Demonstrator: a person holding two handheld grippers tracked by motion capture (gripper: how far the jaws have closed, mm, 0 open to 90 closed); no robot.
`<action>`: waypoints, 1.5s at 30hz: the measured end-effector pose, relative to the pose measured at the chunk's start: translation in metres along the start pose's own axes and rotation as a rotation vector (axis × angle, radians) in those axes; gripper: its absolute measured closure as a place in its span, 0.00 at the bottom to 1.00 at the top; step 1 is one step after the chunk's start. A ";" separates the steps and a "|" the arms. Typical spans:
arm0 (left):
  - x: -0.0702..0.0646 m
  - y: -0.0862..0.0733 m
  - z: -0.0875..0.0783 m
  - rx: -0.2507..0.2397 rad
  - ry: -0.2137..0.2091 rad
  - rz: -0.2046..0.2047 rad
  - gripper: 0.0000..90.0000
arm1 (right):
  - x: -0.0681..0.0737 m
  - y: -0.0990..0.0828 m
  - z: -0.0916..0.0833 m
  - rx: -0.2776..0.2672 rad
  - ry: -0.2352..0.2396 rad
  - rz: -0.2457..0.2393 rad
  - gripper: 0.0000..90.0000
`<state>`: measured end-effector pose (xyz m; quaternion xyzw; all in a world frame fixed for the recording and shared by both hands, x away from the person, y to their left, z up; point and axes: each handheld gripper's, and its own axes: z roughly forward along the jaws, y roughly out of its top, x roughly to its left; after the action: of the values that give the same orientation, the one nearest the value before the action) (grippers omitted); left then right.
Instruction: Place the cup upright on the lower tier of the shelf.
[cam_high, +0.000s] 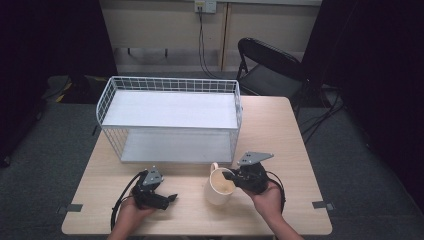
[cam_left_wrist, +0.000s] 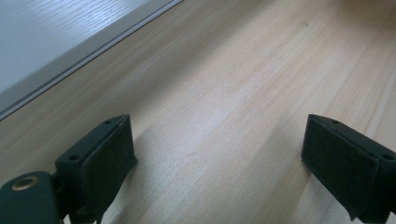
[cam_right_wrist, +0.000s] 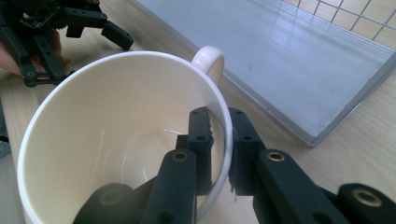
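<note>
- Cup (cam_high: 219, 186): cream, upright on the desk (cam_high: 280, 130), near the front edge and right of the middle, just in front of the wire rack (cam_high: 170, 120); handle (cam_right_wrist: 208, 60) turned to the far side, toward the rack.
- Right tool (cam_right_wrist: 220, 149): clenched on the cup's rim, one jaw inside the wall, the other outside; gripped at the cup's right side in the high view (cam_high: 234, 176).
- Left tool (cam_left_wrist: 217, 158): released, jaws spread wide over bare wood, nothing between them; resting low on the desk at the near left (cam_high: 172, 197), well apart from the cup.
- Rack: white wire, two flat grey shelves, standing across the far left and middle of the desk.
- Folding chair (cam_high: 270, 67): black, beyond the desk's far right corner.
</note>
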<state>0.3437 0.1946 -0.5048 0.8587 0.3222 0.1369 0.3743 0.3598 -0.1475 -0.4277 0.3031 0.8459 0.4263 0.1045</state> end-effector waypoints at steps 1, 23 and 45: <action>0.000 0.000 0.000 0.000 0.000 0.000 0.10 | 0.000 0.001 0.000 0.001 -0.003 0.000 0.91; 0.000 0.000 0.000 0.002 0.002 -0.002 0.09 | 0.000 0.020 0.018 -0.023 -0.066 -0.009 0.91; 0.000 0.000 0.000 0.002 0.002 -0.002 0.09 | 0.004 0.037 0.035 -0.043 -0.129 -0.018 0.91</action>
<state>0.3438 0.1945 -0.5049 0.8586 0.3235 0.1370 0.3733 0.3879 -0.1054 -0.4195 0.3200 0.8307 0.4231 0.1691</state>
